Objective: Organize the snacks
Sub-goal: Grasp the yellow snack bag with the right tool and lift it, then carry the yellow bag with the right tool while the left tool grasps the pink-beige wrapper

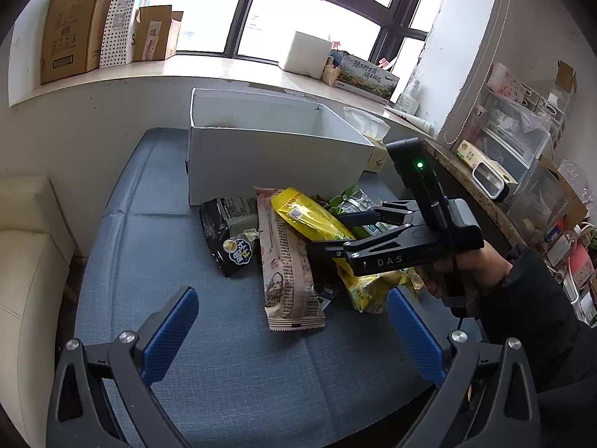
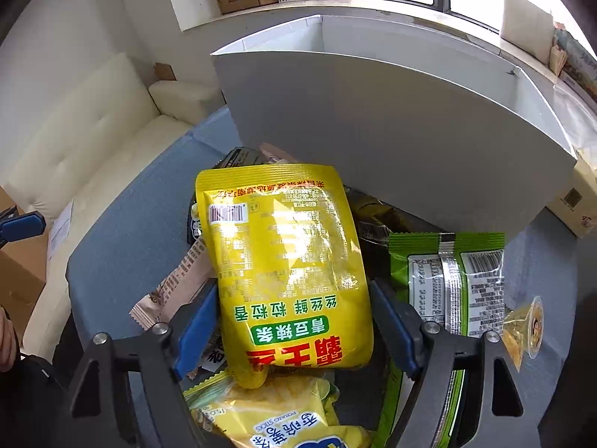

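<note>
A pile of snack packets lies on the blue cushion in front of a white open box, which fills the back of the right wrist view. My right gripper is shut on a yellow packet, its blue pads pressing both sides; the packet also shows in the left wrist view with the right gripper on it. My left gripper is open and empty, low in front of the pile. A beige packet, a black packet and a green packet lie around.
A potato-stick bag lies under my right gripper. A small jelly cup sits at the right. A cream sofa is left. A cluttered shelf stands right. Cardboard boxes sit on the windowsill.
</note>
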The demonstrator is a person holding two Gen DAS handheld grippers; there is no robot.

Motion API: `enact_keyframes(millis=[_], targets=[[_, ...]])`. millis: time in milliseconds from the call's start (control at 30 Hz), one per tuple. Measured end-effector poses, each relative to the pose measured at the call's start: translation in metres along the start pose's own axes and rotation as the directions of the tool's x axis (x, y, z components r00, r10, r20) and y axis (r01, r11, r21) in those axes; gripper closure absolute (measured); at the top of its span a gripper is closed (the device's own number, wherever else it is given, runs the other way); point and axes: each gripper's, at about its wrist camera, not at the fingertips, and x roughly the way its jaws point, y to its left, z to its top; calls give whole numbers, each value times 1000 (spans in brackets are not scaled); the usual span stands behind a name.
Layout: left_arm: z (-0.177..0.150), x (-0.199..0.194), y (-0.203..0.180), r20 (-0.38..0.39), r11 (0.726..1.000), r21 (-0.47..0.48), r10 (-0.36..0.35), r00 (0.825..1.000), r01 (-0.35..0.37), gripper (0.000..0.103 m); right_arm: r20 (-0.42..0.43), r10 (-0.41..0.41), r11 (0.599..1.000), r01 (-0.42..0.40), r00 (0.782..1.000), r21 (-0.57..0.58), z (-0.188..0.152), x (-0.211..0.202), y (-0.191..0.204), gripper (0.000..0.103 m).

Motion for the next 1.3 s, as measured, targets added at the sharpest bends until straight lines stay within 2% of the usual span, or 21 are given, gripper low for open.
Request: enact_keyframes(millis=[100,233,367,500,633,733,900,933,1033,1067,1100,1133,1200,1300], targets=[[-1,4,3,-11,1000,-8,4,1000,-4,0,52,17,999,-19,999,33,-3,-16,-5,21],[0,15,6,-35,999,-13,35,999,-36,0,130,-40,998,33,991,53,-6,-50,-2,21],[7,42,10,-80,997,-34,73,994,-76,0,228,-155,984,131,961,118,-17,-104,5,21],[14,75,6,-122,997,-21,74,990,-77,0,307,-209,967,151,928,203,-30,-144,19,21],[22,108,-6,-145,984,57,176,974,-170,0,314,-257,950,178,914,258,-48,-163,22,21],[31,132,-13,-163,974,95,217,962,-204,0,310,-283,931,182,908,318,-64,-168,17,21],[38,167,-17,-200,952,129,298,933,-276,0,297,-265,916,143,917,376,-88,-168,11,21],[37,172,-17,-206,944,139,323,924,-299,1,296,-268,914,145,917,379,-90,-168,10,21],[34,174,-16,-196,926,155,371,908,-345,25,293,-271,910,146,917,387,-94,-168,9,21],[34,172,-15,-196,934,145,351,915,-327,35,293,-270,909,143,917,390,-95,-168,8,21],[33,169,-14,-199,939,131,339,920,-318,38,295,-268,909,139,917,394,-95,-168,8,21],[33,166,-14,-199,940,125,338,920,-318,45,298,-268,908,137,916,395,-95,-167,8,21],[32,160,-14,-202,937,132,344,917,-323,45,300,-264,912,136,917,387,-95,-166,11,21],[31,146,-8,-209,961,81,276,938,-265,45,306,-254,918,129,918,375,-94,-164,15,21]])
